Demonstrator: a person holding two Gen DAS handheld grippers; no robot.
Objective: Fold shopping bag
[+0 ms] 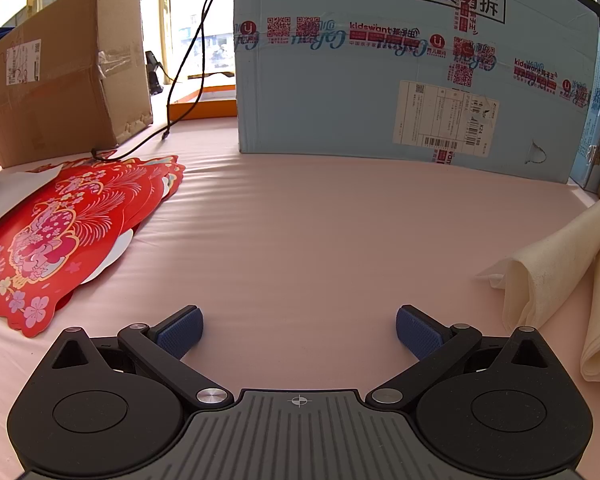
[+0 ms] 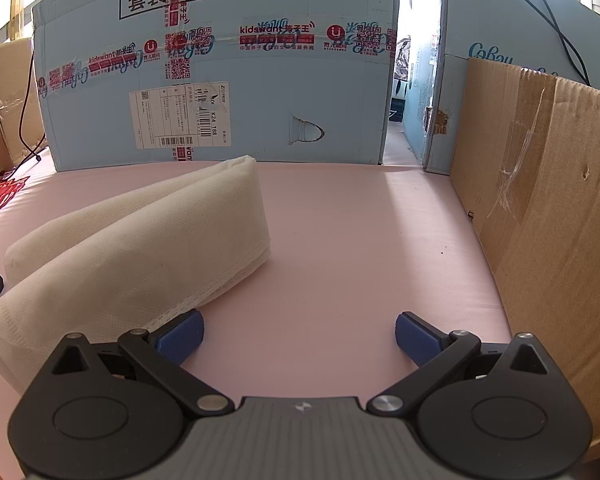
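Cream nonwoven shopping bag (image 2: 140,240) is being shown lying doubled over in several layers on the pink table cover (image 2: 340,240), between 2 tongs. Left gripper (image 1: 299,332) and right gripper (image 2: 299,336) are being held wide apart, empty. Light, soft, springy cloth is likely best pinched at its stitched edge.

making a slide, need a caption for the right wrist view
Open right gripper beside the folded white non-woven shopping bag on a pink tabletop, light-blue cardboard box behind.
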